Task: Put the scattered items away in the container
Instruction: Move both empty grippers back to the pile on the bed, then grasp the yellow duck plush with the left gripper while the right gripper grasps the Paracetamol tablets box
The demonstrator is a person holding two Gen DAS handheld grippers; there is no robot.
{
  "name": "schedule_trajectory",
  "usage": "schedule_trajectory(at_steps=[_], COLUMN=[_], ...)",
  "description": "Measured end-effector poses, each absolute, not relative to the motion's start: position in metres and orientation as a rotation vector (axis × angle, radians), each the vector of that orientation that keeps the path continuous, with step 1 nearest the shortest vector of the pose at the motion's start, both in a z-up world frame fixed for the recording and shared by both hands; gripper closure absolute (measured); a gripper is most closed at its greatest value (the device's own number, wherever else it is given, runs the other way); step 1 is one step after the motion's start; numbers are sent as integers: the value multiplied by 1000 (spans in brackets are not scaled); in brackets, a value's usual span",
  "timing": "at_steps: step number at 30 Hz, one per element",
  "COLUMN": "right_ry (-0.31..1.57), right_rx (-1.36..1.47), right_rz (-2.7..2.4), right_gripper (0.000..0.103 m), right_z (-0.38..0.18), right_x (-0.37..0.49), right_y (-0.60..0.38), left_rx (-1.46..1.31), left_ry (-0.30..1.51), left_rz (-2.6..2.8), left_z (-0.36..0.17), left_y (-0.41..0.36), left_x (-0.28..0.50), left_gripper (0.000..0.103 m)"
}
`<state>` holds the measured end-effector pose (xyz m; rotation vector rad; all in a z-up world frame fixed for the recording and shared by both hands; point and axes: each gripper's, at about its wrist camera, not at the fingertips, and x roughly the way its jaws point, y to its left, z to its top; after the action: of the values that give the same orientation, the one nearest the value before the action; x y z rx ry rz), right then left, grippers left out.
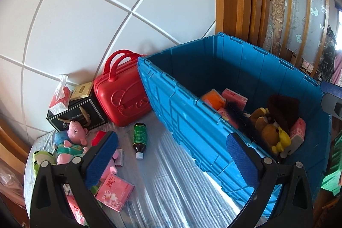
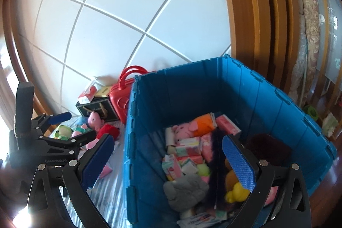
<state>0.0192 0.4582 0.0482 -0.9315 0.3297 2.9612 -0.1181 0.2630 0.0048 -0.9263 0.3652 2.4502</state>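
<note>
Your left claw (image 1: 171,166) was wide open, empty, nearest the pile: dark bottle (image 1: 139,139) just ahead-left, cap toward you. Right claw (image 2: 168,161), also wide, hung over the blue crate (image 2: 284,104).

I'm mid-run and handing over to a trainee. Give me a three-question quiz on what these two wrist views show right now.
1. True or false: the left gripper is shut on the brown bottle.
2. Multiple choice: where does the brown bottle lie? A) inside the blue crate B) on the table, between the toy pile and the crate C) on the red case
3. Fill in: the pink pig plush outside the crate lies in front of the ____ box.

Key:
1. False; both grippers, including the right gripper, are open and hold nothing.
2. B
3. black
</note>
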Motion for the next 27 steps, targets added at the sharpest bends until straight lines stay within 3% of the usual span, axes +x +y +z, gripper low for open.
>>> schedule_trajectory(at_steps=[15, 27], right_ry=[274, 220], right_rx=[-1084, -1289], right_rz=[3025, 3075], right_gripper=[1, 1], right_z=[29, -24], right_x=[-11, -37], right_y=[302, 187], left_rx=[-1089, -1254], left_ry=[289, 249], left_rz=[2539, 2600], left_z=[-36, -86], left_y=[81, -48], left_x=[-133, -146], left_gripper=[0, 0])
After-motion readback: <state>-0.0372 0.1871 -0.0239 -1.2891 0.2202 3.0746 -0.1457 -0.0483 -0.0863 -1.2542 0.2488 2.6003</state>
